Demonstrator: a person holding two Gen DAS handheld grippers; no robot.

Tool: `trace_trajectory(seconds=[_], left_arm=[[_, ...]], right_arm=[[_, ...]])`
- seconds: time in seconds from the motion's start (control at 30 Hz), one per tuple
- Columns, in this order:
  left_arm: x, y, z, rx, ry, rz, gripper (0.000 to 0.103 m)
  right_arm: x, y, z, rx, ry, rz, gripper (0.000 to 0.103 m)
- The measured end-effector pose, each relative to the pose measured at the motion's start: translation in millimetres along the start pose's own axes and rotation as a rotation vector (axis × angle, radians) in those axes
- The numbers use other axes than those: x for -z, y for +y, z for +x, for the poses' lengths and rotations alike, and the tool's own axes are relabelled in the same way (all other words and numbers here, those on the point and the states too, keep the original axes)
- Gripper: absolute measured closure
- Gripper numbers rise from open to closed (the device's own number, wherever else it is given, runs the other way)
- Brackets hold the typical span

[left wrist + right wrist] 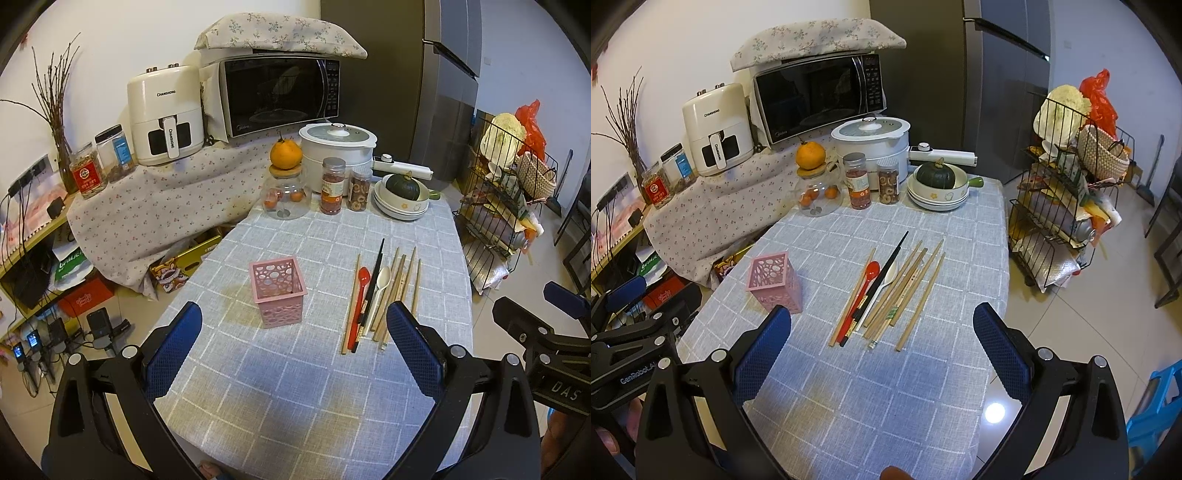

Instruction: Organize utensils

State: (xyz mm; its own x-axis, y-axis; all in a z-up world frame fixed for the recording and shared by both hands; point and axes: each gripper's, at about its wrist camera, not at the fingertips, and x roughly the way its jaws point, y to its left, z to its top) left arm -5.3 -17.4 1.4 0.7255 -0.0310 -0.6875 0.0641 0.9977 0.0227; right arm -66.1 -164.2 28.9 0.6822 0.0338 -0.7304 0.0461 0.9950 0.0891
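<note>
While both of your tongs hang over the near end of the table (pixel 871 406), nothing has been sorted; your left tongs (pixel 295 343) are spread wide and carry nothing; your right tongs (pixel 882 343) are likewise spread and carry nothing, as the right wrist view shows. Just beyond the right tongs lies the loose bundle: wooden chopsticks (pixel 916 295) fanned side by side, a red spoon (pixel 866 286), a white spoon (pixel 882 286) and a black chopstick (pixel 882 277) lying across the bundle, all flat on the checked cloth. Left of them, apart and upright, stands the pink holder (pixel 277 291); from the left wrist view its inside looks empty. Judgement: task at its start; every utensil is left to move; none is in the holder. Farther off, jars (pixel 332 186), stacked bowls with a green squash (pixel 400 197) and a white cooker (pixel 338 149) crowd the far end, well apart from the work; they need no handling for this task.
</note>
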Motion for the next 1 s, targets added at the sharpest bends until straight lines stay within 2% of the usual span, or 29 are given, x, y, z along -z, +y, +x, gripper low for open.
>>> trace_trajectory(seconds=[1.0], left_arm=[[0.9,-5.6,-1.5,0.002,0.0,0.001,0.007]], right_arm=[[2.3,3.9,2.7,-0.007,0.005,0.0,0.007]])
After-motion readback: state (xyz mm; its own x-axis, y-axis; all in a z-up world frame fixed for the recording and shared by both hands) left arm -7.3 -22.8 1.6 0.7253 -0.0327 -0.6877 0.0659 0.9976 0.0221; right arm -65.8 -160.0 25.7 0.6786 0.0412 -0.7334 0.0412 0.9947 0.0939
